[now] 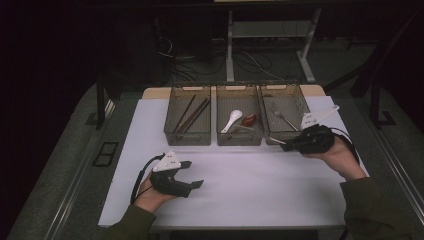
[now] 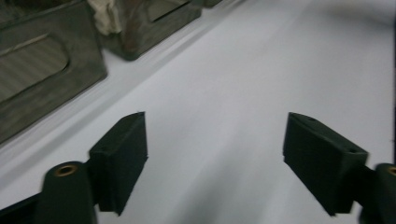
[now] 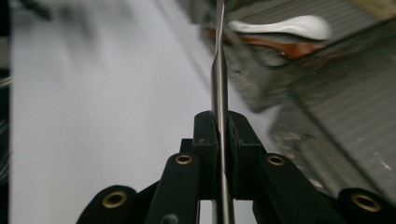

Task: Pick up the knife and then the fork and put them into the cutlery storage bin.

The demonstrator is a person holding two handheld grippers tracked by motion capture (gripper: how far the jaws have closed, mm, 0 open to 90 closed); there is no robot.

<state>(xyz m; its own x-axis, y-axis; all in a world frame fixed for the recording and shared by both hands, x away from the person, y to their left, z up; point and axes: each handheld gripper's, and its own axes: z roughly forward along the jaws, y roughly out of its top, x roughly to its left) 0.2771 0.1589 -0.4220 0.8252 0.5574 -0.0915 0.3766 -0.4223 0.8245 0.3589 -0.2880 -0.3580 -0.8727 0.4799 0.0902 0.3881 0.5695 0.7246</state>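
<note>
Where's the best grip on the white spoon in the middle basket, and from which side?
Grip the white spoon on its handle, which slants toward the near wall of the middle basket. Come from straight above with the jaws across the handle: the basket walls block any side approach, and the rounded bowl looks likely to slip. The red spoon lies close to the right.

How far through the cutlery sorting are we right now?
Chopsticks lie in the left basket, the white spoon and a red piece in the middle basket, a fork in the right basket. The right gripper is clamped on a thin metal utensil at the baskets' front; it still needs placing. The left gripper is open, holding nothing.
</note>
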